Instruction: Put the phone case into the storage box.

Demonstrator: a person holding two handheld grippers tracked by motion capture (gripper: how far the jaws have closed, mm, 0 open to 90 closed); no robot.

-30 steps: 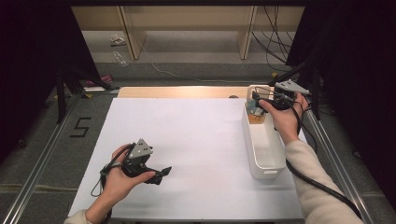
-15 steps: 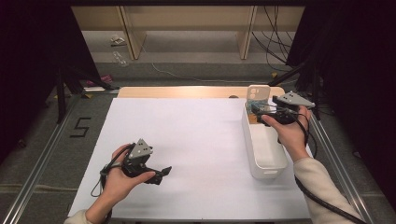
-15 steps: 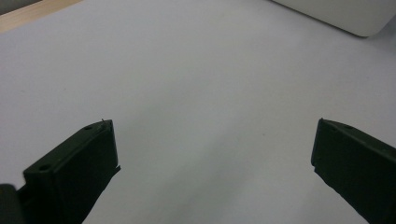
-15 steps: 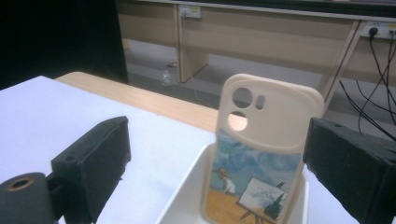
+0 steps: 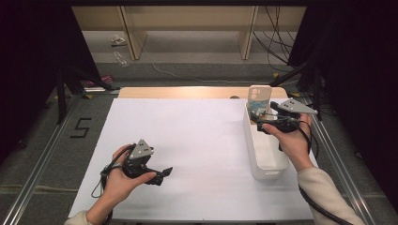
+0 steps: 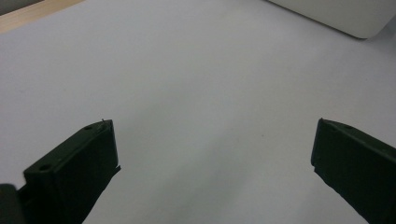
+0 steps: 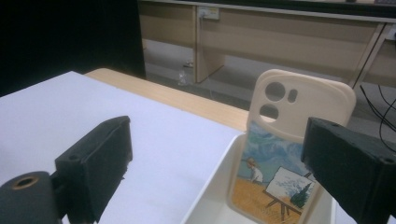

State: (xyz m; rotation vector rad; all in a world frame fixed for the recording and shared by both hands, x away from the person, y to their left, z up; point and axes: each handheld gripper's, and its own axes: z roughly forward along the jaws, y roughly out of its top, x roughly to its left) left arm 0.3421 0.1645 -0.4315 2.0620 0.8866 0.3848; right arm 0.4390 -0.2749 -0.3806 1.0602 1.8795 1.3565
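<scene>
Phone case (image 5: 259, 99): stands upright at the far end of the white bin (image 5: 265, 154), leaning on its end wall; cream back with camera cut-outs at the top and a painted picture below (a figure at an easel, seen in the right gripper view (image 7: 292, 154)).
White bin: long and narrow, on the right side of the white table top (image 5: 202, 140), its length running away from the person.
Right gripper (image 5: 257, 120): held in the right hand over the bin's far part, just short of the phone case; jaws spread wide, nothing between the pads, and the case sits beyond them, untouched.
Left gripper (image 5: 165, 172): held in the left hand low over the near left of the table top, well apart from the bin; jaws stand wide apart with bare table between them (the bin's corner (image 6: 336, 16) shows far off in the left gripper view).
Table edge: a strip of pale wood (image 5: 187, 92) runs along the far side.
</scene>
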